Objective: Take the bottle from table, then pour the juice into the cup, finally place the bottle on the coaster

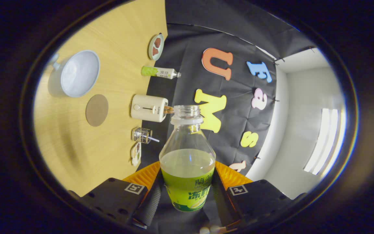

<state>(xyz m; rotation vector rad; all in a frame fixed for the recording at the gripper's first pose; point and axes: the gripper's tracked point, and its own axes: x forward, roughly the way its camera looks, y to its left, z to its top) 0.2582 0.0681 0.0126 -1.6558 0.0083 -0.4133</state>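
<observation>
Bottle (187, 169) sits uncapped between the fingers (153, 198), both pressing its labelled sides.

The clear plastic bottle (187, 152) with a bright green printed label holds pale yellow-green juice, and the gripper (187, 195) clamps it on both sides. The light wood-grain table (115, 39) carries a pale blue round cup (78, 73), a flat brown round coaster (96, 110), a cream toaster (149, 108) and a small white bottle with a lime-green band (158, 71).
</observation>
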